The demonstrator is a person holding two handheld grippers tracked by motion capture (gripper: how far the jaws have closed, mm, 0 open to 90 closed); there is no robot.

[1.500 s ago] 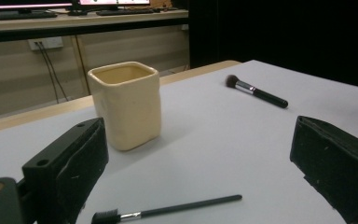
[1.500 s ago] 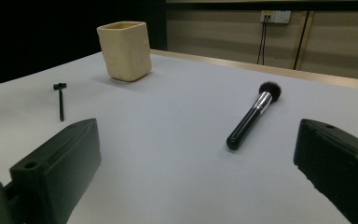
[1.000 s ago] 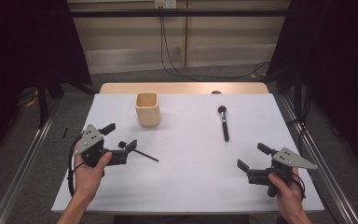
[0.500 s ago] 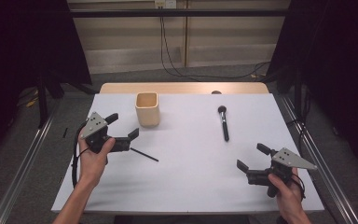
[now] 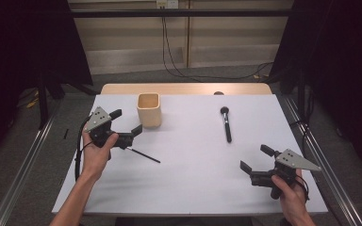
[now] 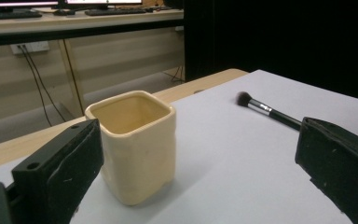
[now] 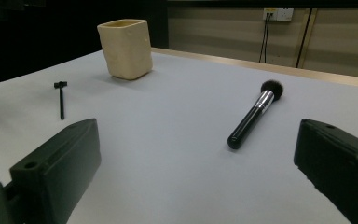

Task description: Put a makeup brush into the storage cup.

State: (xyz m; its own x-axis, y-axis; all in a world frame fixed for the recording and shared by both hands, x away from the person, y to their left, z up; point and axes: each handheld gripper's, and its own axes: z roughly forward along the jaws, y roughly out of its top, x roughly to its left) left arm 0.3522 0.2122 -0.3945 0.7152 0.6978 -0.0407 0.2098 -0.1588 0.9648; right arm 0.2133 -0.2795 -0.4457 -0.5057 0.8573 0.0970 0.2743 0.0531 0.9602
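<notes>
A cream square cup (image 5: 149,109) stands upright at the back left of the white table (image 5: 193,188). My left gripper (image 5: 126,120) is open just left of it, the jaws pointing at the cup (image 6: 133,144), which sits close ahead between them without touching. A thin black stick (image 5: 143,155) lies on the table just below that gripper. A black makeup brush (image 5: 226,125) lies right of centre, bristles away from me. My right gripper (image 5: 255,157) is open and empty near the front right, facing the brush (image 7: 254,116), the cup (image 7: 125,46) and the stick (image 7: 61,100).
The far wooden table edge (image 5: 184,88) carries a small dark round thing (image 5: 218,93). Metal rails (image 5: 23,165) run along the floor on both sides. Cables (image 5: 169,52) hang on the back wall.
My left gripper has moved away from me and slightly right, from over the thin stick to beside the cup. The right gripper has stayed put.
</notes>
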